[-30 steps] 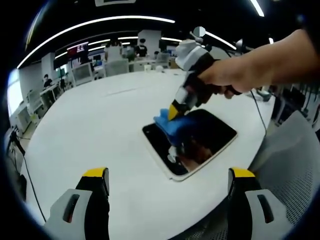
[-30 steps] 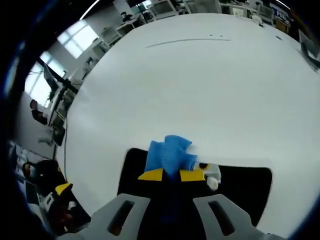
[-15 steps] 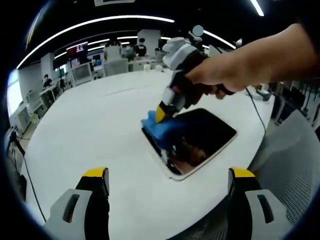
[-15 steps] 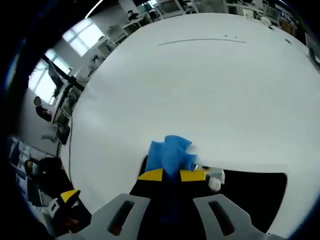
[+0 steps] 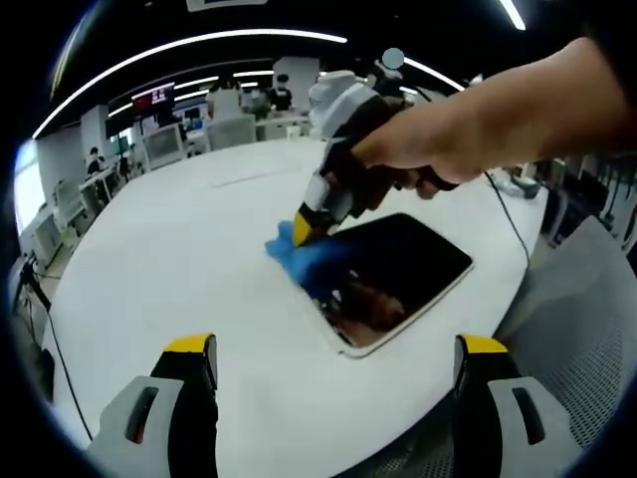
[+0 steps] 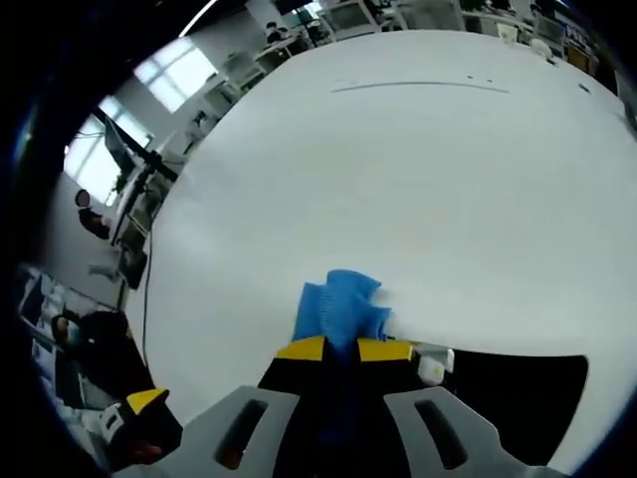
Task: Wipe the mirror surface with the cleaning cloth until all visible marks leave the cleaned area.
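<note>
Open-plan office surrounds the white round counter (image 5: 179, 269), whose near edge carries the dark mirror (image 5: 398, 274), where the right hand-held gripper (image 5: 304, 224) presses its clamped blue cleaning cloth (image 5: 299, 257) onto the mirror's far corner, while the left hand-held gripper (image 5: 333, 363) hovers, jaws apart.

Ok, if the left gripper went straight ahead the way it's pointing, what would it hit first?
Probably the mirror on the white table, though depth is hard to judge; the left gripper is open and empty.
</note>
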